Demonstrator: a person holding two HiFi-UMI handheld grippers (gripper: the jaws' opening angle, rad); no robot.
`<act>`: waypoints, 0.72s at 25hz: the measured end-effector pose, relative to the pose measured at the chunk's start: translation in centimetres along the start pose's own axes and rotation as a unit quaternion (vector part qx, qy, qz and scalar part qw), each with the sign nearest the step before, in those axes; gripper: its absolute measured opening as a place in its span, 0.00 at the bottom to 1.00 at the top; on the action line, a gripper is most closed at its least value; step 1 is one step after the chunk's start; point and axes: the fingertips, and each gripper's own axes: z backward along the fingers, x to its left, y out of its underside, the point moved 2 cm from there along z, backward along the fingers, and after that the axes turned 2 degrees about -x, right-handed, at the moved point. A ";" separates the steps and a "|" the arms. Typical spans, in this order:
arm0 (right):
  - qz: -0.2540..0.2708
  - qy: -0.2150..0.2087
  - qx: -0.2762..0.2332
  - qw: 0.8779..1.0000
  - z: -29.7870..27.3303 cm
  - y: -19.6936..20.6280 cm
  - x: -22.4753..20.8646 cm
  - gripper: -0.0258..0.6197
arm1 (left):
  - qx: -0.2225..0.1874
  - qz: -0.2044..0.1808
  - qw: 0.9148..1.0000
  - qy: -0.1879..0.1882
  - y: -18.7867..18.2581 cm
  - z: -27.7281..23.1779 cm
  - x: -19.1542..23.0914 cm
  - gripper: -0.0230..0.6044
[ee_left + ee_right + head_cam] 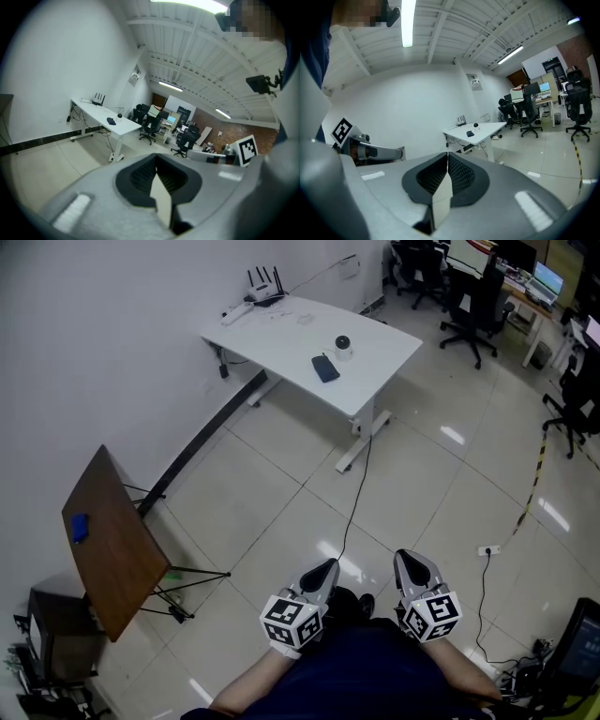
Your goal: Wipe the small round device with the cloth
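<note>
The small round device (pixel 342 345), black on a white base, stands on a white table (pixel 375 367) far across the room, with a dark cloth (pixel 325 367) lying just beside it. Both grippers are held low in front of me, far from the table. My left gripper (pixel 327 565) and right gripper (pixel 406 558) are shut and hold nothing. The left gripper view shows its shut jaws (pixel 156 158) with the device (pixel 119 115) and the cloth (pixel 111 121) tiny in the distance. The right gripper view shows the shut jaws (pixel 447 155), the device (pixel 476 125) and the cloth (pixel 470 133).
A tilted brown folding table (pixel 112 540) with a blue item (pixel 80 527) stands at my left by the wall. A router (pixel 265 287) sits at the white table's far end. A cable (pixel 354 502) runs over the tiled floor; office chairs (pixel 478 306) stand at the upper right.
</note>
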 end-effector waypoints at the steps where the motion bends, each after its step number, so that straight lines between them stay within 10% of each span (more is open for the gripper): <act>1: 0.000 -0.002 0.000 1.000 -0.4 -0.2 -0.1 0.06 | 0.000 -0.001 1.000 -0.002 -0.3 -0.3 0.2 0.04; 18: 0.010 0.021 0.006 1.000 -11.4 -4.3 -5.1 0.06 | 0.005 0.004 1.000 0.027 -5.9 -10.1 7.1 0.04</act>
